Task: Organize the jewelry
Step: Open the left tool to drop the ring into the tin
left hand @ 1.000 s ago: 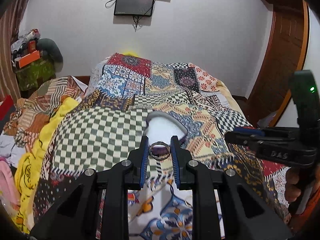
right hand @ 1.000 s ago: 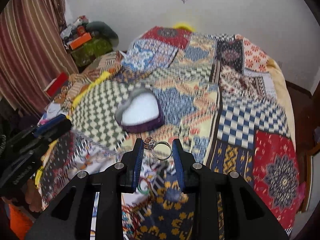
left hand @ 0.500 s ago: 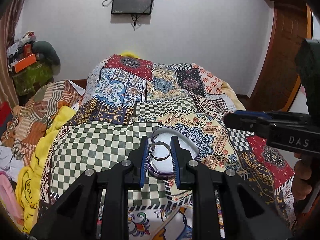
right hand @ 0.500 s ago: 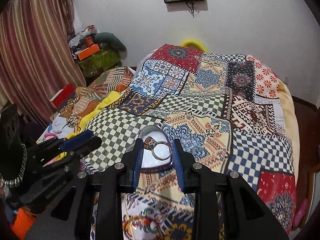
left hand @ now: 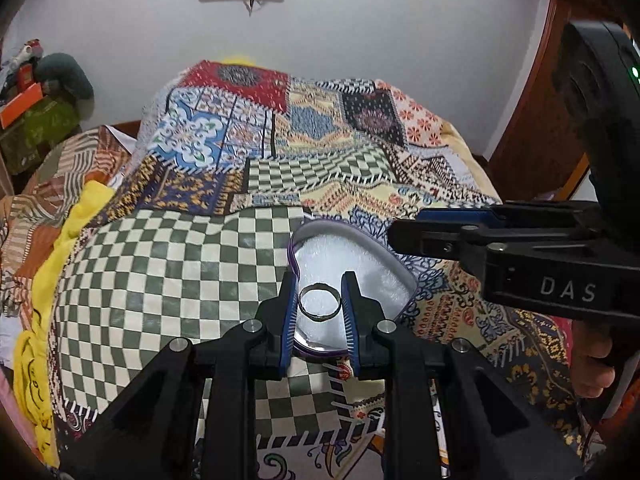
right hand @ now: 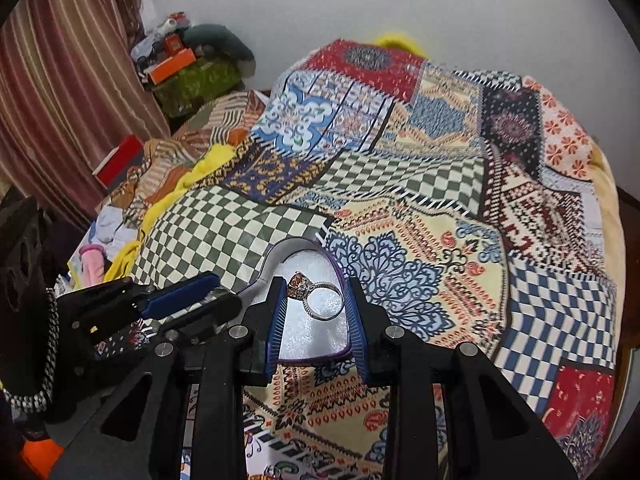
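Both grippers have moved forward since a second ago and now hang over the heart-shaped box [left hand: 352, 256] on the patchwork bedspread [left hand: 168, 264]. Left gripper [left hand: 319, 306] is clamped on a plain ring [left hand: 319, 303]; right gripper [right hand: 318, 300] is clamped on a stone-set ring [right hand: 316, 295], both above the box's white lining.

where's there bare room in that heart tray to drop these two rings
The heart tray's white lining shows nothing lying on it. Both grippers crowd its near end: the left holds a plain ring, the right a stone ring.
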